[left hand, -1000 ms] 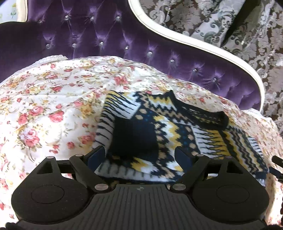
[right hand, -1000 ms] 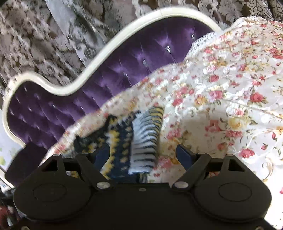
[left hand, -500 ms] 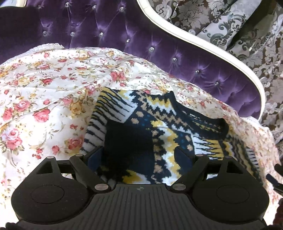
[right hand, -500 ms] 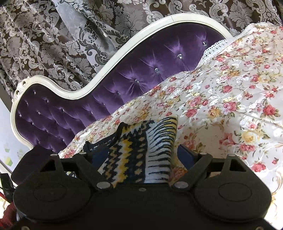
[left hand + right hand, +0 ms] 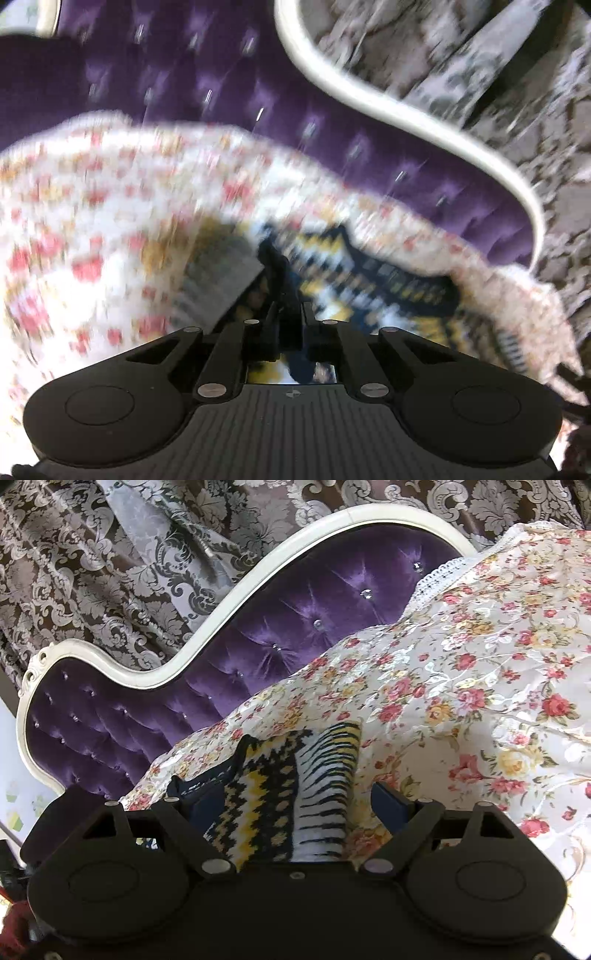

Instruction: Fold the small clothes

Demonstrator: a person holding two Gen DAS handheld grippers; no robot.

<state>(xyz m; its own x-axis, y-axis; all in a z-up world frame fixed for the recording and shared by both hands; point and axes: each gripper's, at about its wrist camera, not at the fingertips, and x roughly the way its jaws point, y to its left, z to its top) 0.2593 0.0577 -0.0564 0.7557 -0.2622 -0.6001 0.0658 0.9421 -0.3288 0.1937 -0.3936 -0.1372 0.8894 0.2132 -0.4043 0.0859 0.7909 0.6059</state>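
The left gripper (image 5: 290, 314) has its jaws clamped on a fold of the navy, yellow and white patterned knit sweater (image 5: 369, 280), which rises between them in a blurred view. The garment lies just ahead of both grippers on the floral quilted bed cover (image 5: 480, 672), with the purple tufted headboard (image 5: 295, 627) beyond. The right gripper (image 5: 295, 805) stands wide open, holding nothing; the sweater's striped edge lies between its spread fingers (image 5: 391, 801) without being pinched. The step in hand looks like taking hold for the first fold. Next, the right gripper probably needs to close on its edge so both can lift and carry the cloth over evenly.
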